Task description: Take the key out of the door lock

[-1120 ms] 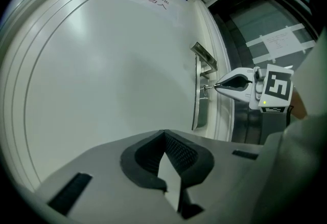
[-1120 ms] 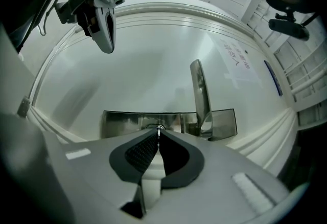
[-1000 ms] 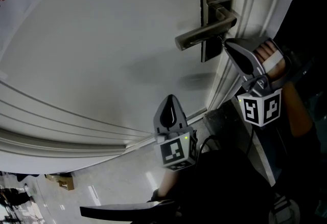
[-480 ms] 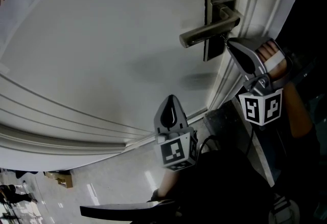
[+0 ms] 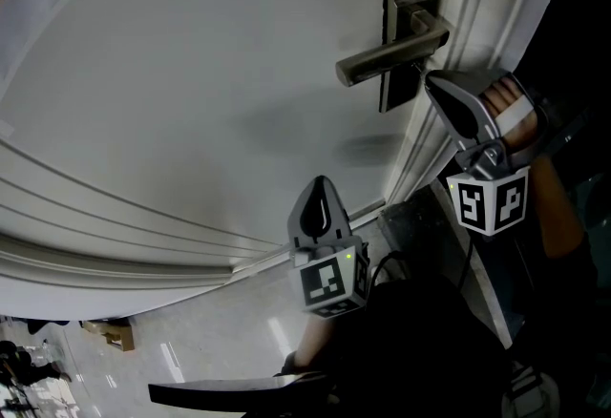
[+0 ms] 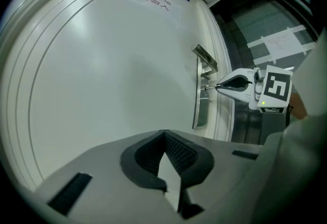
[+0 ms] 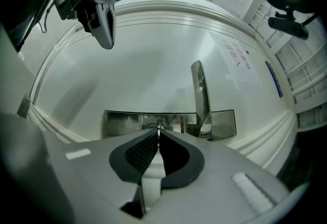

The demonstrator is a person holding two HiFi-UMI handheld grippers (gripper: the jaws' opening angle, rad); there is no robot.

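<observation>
At left: left gripper (image 5: 320, 187) closed on nothing, low before door (image 5: 191, 101), well apart from lock. Key (image 6: 207, 87) in lock plate (image 6: 199, 108) under handle (image 5: 391, 53), shaft pointing straight out from door. At right: right gripper (image 5: 434, 82) nearer, pinched on key head, in line with shaft; pull probably straight back. Key side-on in left gripper view only; hidden in head view; mere thin edge between tips in right gripper view.
</observation>
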